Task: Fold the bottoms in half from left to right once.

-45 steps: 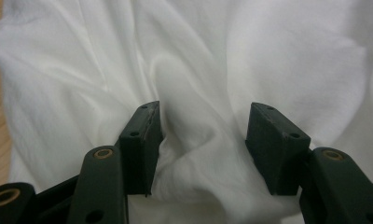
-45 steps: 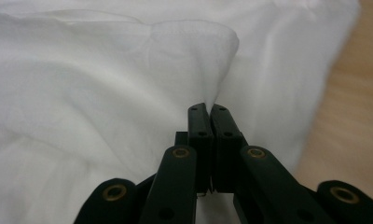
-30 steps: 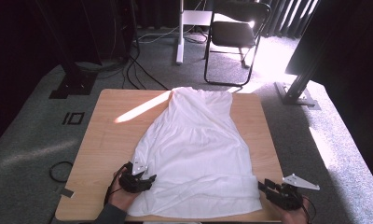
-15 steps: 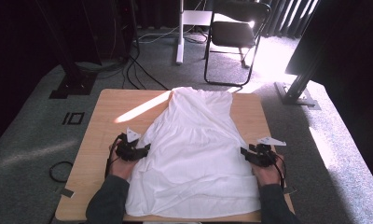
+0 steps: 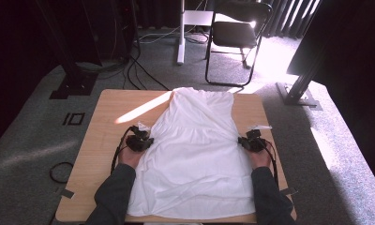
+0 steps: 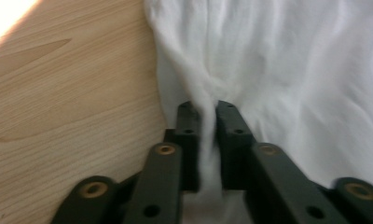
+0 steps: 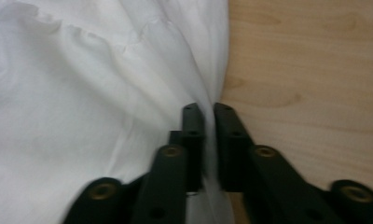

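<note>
A wooden bench point(image 5: 101, 140) stands on grey carpet, and I see the white dress point(image 5: 195, 154) spread flat across the centre of the frame. My left gripper point(image 5: 139, 140) has just clamped onto the dress's left edge at mid-frame; my right gripper point(image 5: 251, 140) has likewise just closed, pinching the right edge.

wooden table point(image 5: 101, 122) | black folding chair point(image 5: 237, 35) beyond it | cable loop point(image 5: 60, 171) on grey carpet point(image 5: 31, 150)

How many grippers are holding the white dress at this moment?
2. The left gripper pinches the white dress at its left edge; the right gripper pinches its right edge, both about mid-length.
</note>
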The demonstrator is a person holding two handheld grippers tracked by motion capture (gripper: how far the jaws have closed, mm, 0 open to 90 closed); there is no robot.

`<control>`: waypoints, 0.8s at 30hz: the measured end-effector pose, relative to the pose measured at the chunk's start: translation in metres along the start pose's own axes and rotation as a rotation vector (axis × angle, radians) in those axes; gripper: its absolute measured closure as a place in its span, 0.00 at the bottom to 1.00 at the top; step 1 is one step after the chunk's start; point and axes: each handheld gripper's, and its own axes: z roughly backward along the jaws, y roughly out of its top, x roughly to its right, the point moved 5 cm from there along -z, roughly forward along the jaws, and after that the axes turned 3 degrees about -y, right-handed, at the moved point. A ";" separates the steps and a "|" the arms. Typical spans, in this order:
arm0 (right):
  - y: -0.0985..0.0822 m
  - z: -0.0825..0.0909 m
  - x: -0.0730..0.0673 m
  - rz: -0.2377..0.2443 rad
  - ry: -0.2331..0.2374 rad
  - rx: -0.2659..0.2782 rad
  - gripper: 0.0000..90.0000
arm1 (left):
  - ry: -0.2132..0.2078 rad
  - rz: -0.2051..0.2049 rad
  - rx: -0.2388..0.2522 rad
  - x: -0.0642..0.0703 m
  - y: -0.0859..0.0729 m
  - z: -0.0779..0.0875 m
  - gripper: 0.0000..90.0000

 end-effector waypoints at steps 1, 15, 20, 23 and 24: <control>-0.001 0.001 -0.001 -0.002 0.002 -0.001 0.97 | 0.000 0.000 0.000 0.000 0.000 0.000 0.94; -0.069 0.062 -0.026 0.056 0.036 -0.006 0.98 | -0.036 -0.022 0.046 0.046 -0.074 0.058 0.95; -0.099 0.088 -0.039 0.034 0.069 -0.006 0.98 | -0.058 -0.047 0.039 0.065 -0.105 0.083 0.95; -0.106 0.096 -0.042 0.042 0.064 -0.023 0.95 | -0.060 -0.053 0.054 0.067 -0.107 0.089 0.83; -0.104 0.097 -0.042 0.057 0.054 -0.016 0.86 | -0.071 -0.033 0.110 0.064 -0.102 0.092 0.72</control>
